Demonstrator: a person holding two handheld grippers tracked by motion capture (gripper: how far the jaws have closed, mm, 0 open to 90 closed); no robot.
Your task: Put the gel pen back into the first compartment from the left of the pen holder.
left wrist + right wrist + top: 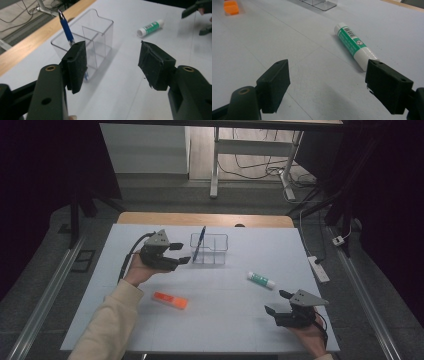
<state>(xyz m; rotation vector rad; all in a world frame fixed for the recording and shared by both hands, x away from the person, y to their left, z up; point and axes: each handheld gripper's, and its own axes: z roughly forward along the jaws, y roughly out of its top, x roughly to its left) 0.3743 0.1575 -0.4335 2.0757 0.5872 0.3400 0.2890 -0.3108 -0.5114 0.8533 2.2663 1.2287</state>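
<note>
Clear, hard plastic forms the organiser (210, 249), a small box with rounded corners and thin inner walls that split it into compartments; it stands upright on the pale, matte tabletop (225, 320) toward the far side. One blue pen (199, 244) with a shiny metal tip leans in its left end compartment, tip upward and rising above the rim; the other compartments that can be seen hold nothing. In the high view the left gripper (181, 253) hovers just beside the organiser's left end, near the pen. In the left gripper view its black jaws carry flat, rubbery, slightly rough pads (76, 65) and stand well apart with nothing between them, the pen and organiser lying behind the left pad. A glue stick (261, 280), a smooth white cylinder with a green printed label, lies on its side on the table right of the organiser and well apart from it. The right gripper (278, 302) rests low near the table's near right corner, jaws wide and empty, the glue stick just beyond its tips. An orange block (170, 300), oblong and glossy, lies flat nearer the person's cream sleeve (107, 325).
</note>
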